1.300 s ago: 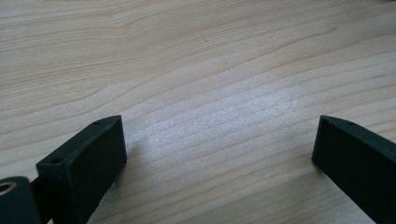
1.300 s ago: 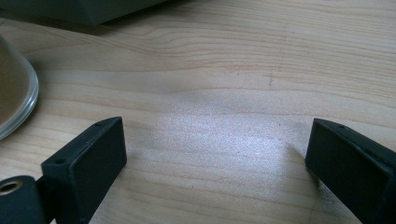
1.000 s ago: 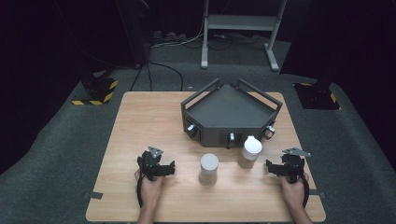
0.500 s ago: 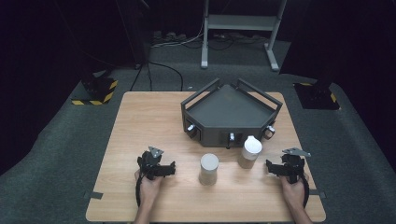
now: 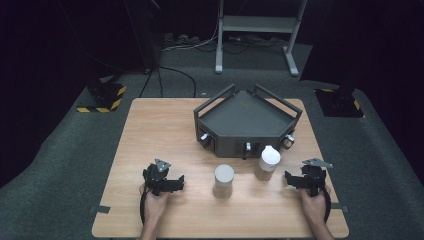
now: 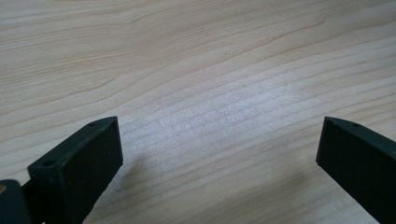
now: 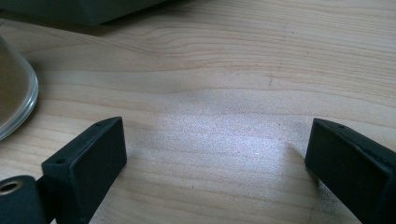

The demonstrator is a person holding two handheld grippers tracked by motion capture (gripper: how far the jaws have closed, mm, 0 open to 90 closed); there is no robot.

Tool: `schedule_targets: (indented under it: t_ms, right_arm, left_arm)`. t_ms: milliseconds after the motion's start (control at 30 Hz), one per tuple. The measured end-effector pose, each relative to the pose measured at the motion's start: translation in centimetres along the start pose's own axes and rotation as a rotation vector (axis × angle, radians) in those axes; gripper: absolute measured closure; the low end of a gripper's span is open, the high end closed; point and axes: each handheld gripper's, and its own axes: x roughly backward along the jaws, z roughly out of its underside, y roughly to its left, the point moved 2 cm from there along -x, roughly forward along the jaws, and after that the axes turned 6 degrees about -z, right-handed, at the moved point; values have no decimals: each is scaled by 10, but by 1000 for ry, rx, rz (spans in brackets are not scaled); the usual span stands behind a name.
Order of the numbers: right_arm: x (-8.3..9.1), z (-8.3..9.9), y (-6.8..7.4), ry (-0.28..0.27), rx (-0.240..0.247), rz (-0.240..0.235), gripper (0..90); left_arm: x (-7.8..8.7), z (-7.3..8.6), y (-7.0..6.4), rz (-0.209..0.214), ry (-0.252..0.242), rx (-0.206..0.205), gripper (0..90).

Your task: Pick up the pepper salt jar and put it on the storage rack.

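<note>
Two jars stand near the table's front middle: a pale capped jar (image 5: 223,180) and, to its right, a jar with a white lid (image 5: 268,162) whose glass base (image 7: 14,93) edges into the right gripper view at the left. My left gripper (image 5: 165,181) rests on the wood at the front left, held by a hand, its jaws wide apart over bare wood (image 6: 219,144). My right gripper (image 5: 302,181) sits at the front right, also open with nothing between its jaws (image 7: 215,154). Both grippers are apart from the jars.
A dark grey angular tray (image 5: 245,117) with raised handles and small knobs on its front wall stands at the back middle of the wooden table (image 5: 160,130). Its lower edge (image 7: 93,9) appears at the top of the right gripper view. Dark floor surrounds the table.
</note>
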Motion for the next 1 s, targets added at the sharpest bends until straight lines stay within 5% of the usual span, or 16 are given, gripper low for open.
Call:
schedule_targets:
  t_ms: [467,633,1000]
  right_arm:
    - [0,0,0,0,0,0,48]
    - [0,0,0,0,0,0,48]
    - [0,0,0,0,0,0,48]
  left_arm:
    - [22,1,-7,120,-13,-87,14]
    - [29,-2,-18,175,-33,-154,19]
    - [27,-4,-37,255,-48,-208,17]
